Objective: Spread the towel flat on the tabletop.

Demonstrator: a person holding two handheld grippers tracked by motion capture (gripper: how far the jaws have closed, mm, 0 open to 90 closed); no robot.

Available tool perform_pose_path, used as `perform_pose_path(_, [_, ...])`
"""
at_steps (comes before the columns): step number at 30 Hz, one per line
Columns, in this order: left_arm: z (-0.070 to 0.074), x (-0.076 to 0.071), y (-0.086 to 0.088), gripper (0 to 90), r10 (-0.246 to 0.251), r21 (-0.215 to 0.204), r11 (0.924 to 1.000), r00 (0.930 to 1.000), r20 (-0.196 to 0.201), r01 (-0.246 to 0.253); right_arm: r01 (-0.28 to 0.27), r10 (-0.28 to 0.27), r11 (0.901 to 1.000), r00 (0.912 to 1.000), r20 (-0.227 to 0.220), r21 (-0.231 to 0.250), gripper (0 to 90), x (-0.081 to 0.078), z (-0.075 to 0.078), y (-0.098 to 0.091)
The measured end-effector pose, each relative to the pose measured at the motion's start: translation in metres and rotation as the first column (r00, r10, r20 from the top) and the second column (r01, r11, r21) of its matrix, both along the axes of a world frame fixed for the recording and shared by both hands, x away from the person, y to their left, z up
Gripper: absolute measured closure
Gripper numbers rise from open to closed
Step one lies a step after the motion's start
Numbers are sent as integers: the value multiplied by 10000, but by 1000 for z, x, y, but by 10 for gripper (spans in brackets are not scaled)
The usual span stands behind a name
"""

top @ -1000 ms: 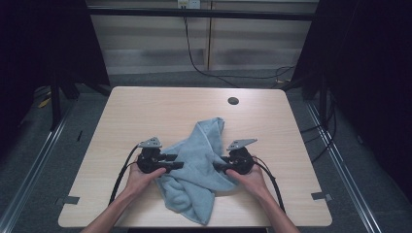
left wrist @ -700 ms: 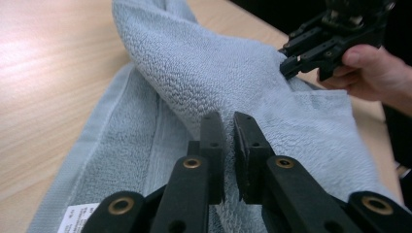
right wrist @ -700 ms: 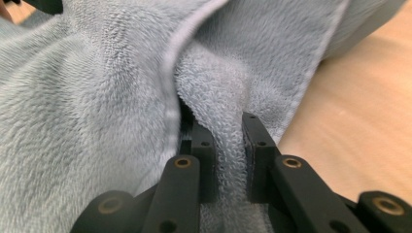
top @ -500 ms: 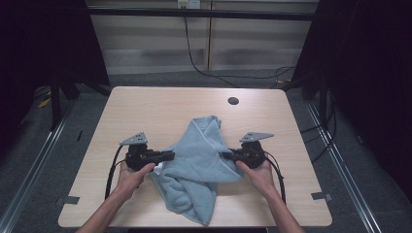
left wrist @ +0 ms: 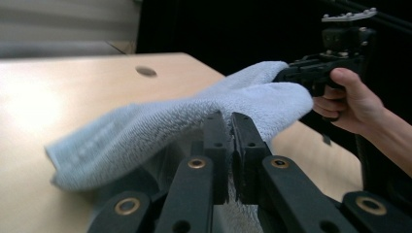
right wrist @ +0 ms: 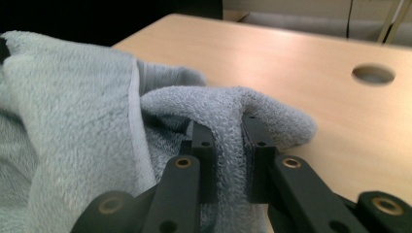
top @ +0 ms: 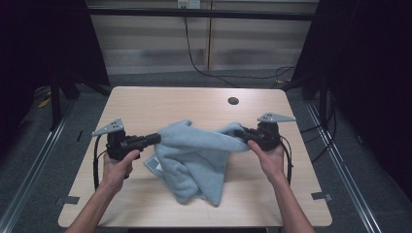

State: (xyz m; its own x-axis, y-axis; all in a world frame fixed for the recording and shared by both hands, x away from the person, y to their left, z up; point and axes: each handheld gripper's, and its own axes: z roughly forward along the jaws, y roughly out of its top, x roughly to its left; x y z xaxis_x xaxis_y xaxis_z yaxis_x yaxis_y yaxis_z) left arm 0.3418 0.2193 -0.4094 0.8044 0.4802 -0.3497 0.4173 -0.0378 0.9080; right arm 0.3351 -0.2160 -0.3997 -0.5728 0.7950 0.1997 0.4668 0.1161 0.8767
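Observation:
A light blue towel [top: 194, 155] hangs stretched between my two grippers, and its lower folds still rest on the wooden table [top: 170, 102]. My left gripper [top: 156, 138] holds the towel's left end. In the left gripper view its jaws [left wrist: 229, 119] are pinched shut on the towel [left wrist: 145, 131]. My right gripper [top: 238, 132] holds the right end. Its jaws [right wrist: 227, 128] have just been closing, and a thick fold of towel [right wrist: 68, 111] is pressed between them. The right gripper [left wrist: 301, 73] and its hand also show far off in the left gripper view.
A round cable hole [top: 233, 101] lies in the tabletop behind the towel. Metal rails run along the floor at both sides of the table. Dark curtains and cables stand at the back.
Both hands have risen and moved apart. The towel, bunched on the table before, is now lifted at its two ends and pulled taut between the grippers.

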Motion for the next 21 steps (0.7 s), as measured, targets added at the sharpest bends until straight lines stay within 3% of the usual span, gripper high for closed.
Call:
perform_pose_path(1, [16,5,1,864,227,70,9997,9995,230,-229,75,-76,10000,9999,136,6,787,4,10,2])
perform_pose_path(2, [16,5,1,865,227,70,9997,9995,230,-229,109,-109,9999,9996,244,6,785,8,21,3])
perform_pose_path(3, [34,11,5,864,495,-50,9988,9976,479,-493,156,-157,9999,9989,440,31,785,13,34,4])
perform_pose_path(5, [52,15,8,866,699,-86,9975,9944,787,-695,257,-255,9997,9970,733,-10,785,19,53,5])
perform_pose_path(6, [52,15,8,866,699,-86,9975,9944,787,-695,266,-270,9996,9959,861,55,783,22,63,5])
perform_pose_path(7, [70,17,9,866,867,-86,9962,9905,1071,-863,282,-287,9996,9944,1015,63,781,25,73,6])
perform_pose_path(9, [79,17,9,867,930,-72,9956,9872,1293,-929,365,-355,9993,9908,1307,-55,781,29,92,11])
perform_pose_path(11, [101,20,10,867,1154,-25,9931,9765,1818,-1169,584,-541,9981,9848,1650,-210,782,32,110,14])
perform_pose_path(12, [101,20,10,867,1154,-25,9931,9765,1818,-1169,616,-577,9980,9816,1823,-158,782,34,117,14])
perform_pose_path(13, [110,18,8,867,1296,113,9907,9677,2161,-1352,653,-624,9978,9766,2056,-73,782,34,123,15])
perform_pose_path(15, [111,16,8,866,1234,188,9912,9663,2259,-1310,719,-723,9974,9701,2317,100,783,30,125,17])
perform_pose_path(17, [103,9,8,866,1067,407,9920,9654,2381,-1197,618,-610,9981,9717,2284,37,783,25,119,17])
perform_pose_path(18, [89,3,8,866,881,637,9925,9709,2227,-1047,567,-528,9983,9738,2211,-114,783,22,113,18])
perform_pose_path(19, [80,0,8,865,734,786,9926,9734,2169,-923,569,-461,9971,9798,1947,-498,783,14,95,18])
perform_pose_path(21, [54,-10,8,864,346,1172,9916,9841,1740,-556,443,-351,9973,9886,1467,-594,783,3,69,15])
